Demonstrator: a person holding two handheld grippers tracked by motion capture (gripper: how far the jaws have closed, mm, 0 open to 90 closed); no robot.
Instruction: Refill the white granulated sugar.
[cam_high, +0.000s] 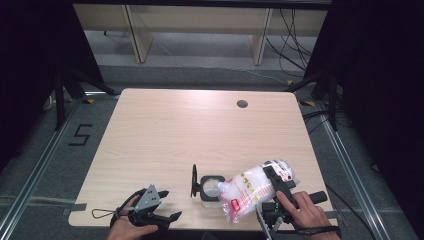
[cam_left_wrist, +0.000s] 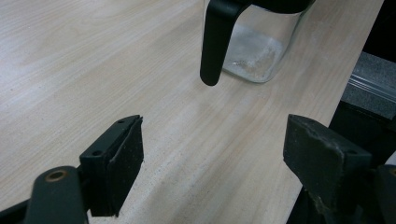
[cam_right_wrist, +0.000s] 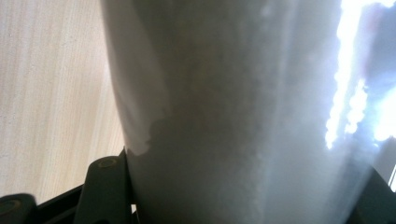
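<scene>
Item 1: plastic bag of white granules (cam_high: 255, 187), clear, with a red label patch near its lower-left end. Location: lower right of the high view, lying tilted, its lower-left end just beside the mouth of the glass jar. In the right gripper view the bag (cam_right_wrist: 243, 116) stands close against the lens between the two black jaws.

Item 2: right gripper (cam_high: 274, 192), lower right of the high view, held by the right hand (cam_high: 307, 212). Its jaws pinch the bag across its middle, held apart by the bag's width.

Item 3: glass jar (cam_high: 211, 187), square, with a black rim, lower centre of the high view. Its black lid (cam_high: 194, 181) stands open on the jar's left side. In the left gripper view the jar (cam_left_wrist: 254, 49) sits at the top centre, a little white residue on its bottom, a black handle-like part hanging in front of it.

Item 4: left gripper (cam_high: 157, 212), lower left of the high view, in the left hand (cam_high: 127, 227), near the table's front edge. Jaws spread wide, nothing between them but bare wood.

Item 5: table (cam_high: 190, 130), light wood, with a round cable hole (cam_high: 242, 104) at the upper right.
</scene>
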